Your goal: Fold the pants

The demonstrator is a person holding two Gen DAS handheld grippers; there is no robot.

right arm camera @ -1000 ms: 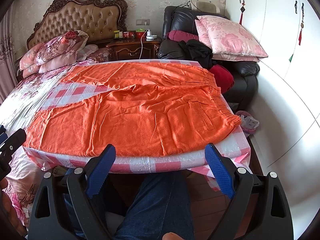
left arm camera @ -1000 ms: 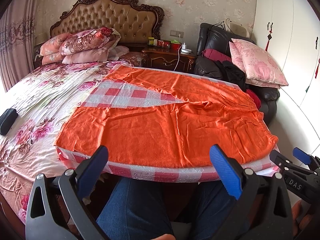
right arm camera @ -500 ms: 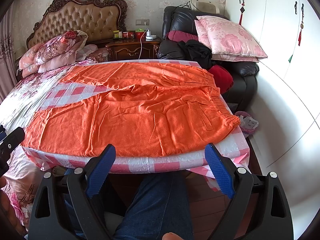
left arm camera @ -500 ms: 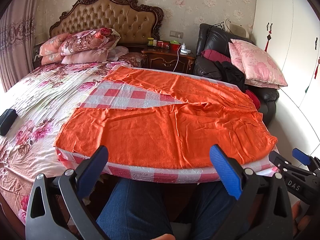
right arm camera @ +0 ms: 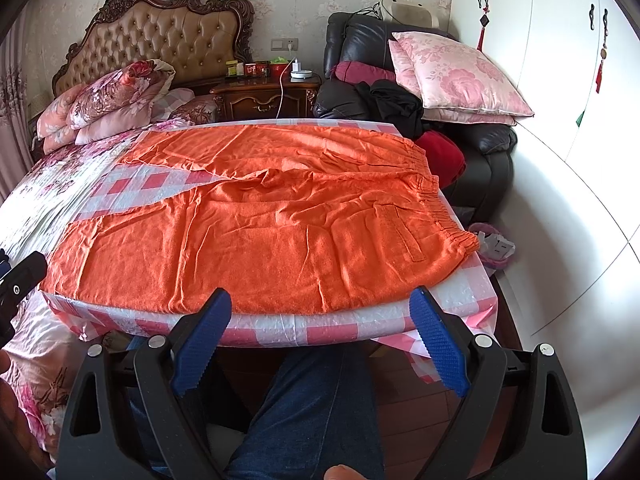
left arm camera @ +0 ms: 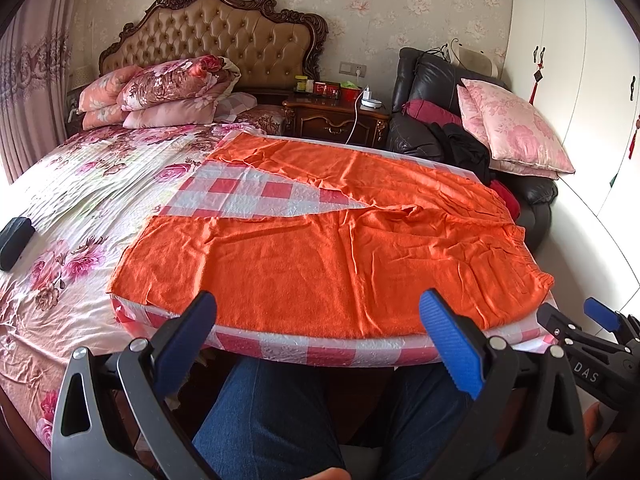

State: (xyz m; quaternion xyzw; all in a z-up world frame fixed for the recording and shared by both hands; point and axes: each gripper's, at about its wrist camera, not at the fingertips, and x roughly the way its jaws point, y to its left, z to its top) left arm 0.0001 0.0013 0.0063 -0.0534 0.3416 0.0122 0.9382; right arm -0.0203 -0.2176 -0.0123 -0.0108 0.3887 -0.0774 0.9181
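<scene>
Orange pants (left arm camera: pixel 340 256) lie spread flat on a red-and-white checked board (left arm camera: pixel 248 196), legs to the left in a V, elastic waistband at the right (right arm camera: pixel 444 216). The pants fill the middle of the right wrist view (right arm camera: pixel 272 232) too. My left gripper (left arm camera: pixel 320 344) is open and empty, held just short of the board's near edge, over the person's knees. My right gripper (right arm camera: pixel 320 336) is open and empty, also short of the near edge. The right gripper shows at the lower right of the left wrist view (left arm camera: pixel 592 344).
The board lies on a floral bed (left arm camera: pixel 80 200) with stacked pillows (left arm camera: pixel 168 92) by the headboard. A wooden nightstand (left arm camera: pixel 340 116) and a black armchair (right arm camera: pixel 472 140) with pink cushions stand behind. White wardrobe doors (right arm camera: pixel 560 80) are on the right. A black object (left arm camera: pixel 14 236) lies on the bed at left.
</scene>
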